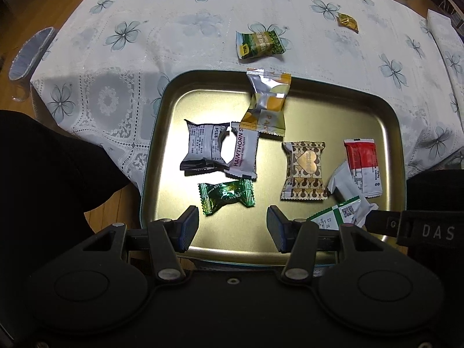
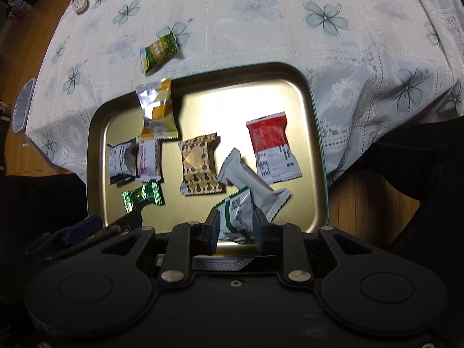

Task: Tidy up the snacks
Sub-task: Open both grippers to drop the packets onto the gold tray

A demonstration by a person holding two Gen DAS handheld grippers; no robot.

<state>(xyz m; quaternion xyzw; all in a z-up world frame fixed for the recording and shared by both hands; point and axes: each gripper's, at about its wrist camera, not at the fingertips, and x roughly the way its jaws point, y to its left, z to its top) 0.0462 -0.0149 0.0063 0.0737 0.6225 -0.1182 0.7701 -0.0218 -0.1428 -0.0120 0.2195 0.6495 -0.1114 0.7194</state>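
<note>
A gold tin tray (image 1: 333,110) (image 2: 232,101) holds several wrapped snacks: a green candy (image 1: 227,197), a Hawthorn packet (image 1: 243,152), a brown heart-print packet (image 1: 304,171), a red-and-white packet (image 1: 364,165) and a yellow-silver packet (image 1: 268,101) leaning on the far rim. My right gripper (image 2: 236,229) points down into the tray's near side, shut on a green-and-white packet (image 2: 236,217). My left gripper (image 1: 232,226) hangs open over the tray's near edge, nothing between its fingers. A green packet (image 1: 259,45) and a gold candy (image 1: 348,22) lie on the tablecloth beyond the tray.
The floral tablecloth (image 1: 130,29) drops off to wooden floor at the near left and right. A person's dark-clothed legs (image 1: 43,174) flank the tray. A clear curved object (image 1: 29,53) sits at the table's left edge. A small round tin (image 2: 79,5) stands far left.
</note>
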